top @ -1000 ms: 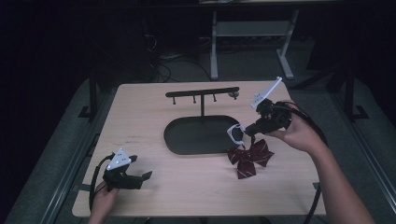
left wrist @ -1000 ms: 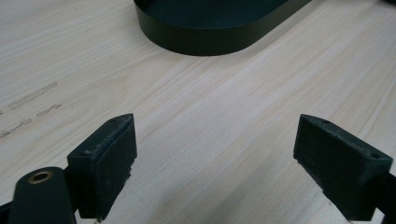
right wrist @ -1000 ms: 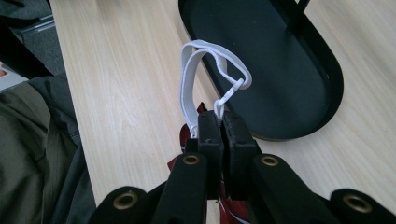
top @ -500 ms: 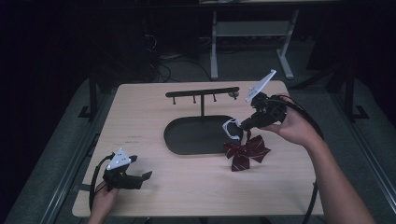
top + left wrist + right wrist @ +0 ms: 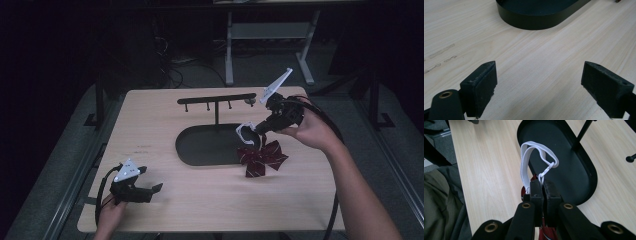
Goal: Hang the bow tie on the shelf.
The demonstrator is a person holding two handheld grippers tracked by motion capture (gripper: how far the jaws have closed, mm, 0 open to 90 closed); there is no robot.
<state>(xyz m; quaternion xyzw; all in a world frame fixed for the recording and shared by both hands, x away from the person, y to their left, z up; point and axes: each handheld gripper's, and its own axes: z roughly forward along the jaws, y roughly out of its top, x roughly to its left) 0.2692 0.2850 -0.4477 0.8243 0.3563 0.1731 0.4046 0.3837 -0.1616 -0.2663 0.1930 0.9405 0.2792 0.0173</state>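
Observation:
A dark red bow (image 5: 262, 157) with a white strap loop (image 5: 245, 132) hangs from my right gripper (image 5: 256, 131) at the right end of the black oval stand base (image 5: 205, 147). In the right gripper view the jaws are shut (image 5: 541, 186) on the strap's end, and the white loop (image 5: 524, 162) stands up over the base (image 5: 564, 157), with a little red of the bow below the jaws. Behind the base the stand's hook bar (image 5: 216, 100) rises on its post. My left gripper (image 5: 150, 192) rests open at the table's front left, with bare wood between its jaws (image 5: 539, 82).
The wooden table (image 5: 150, 135) ends close to my left hand at the front and left. The base's rim (image 5: 536, 17) lies ahead of my left gripper. A white metal frame (image 5: 265, 30) stands on the dark floor beyond the table.
My right gripper has moved left and tilted up, drawing the bow by its strap toward the stand base and raising it a little. The left gripper has stayed put.

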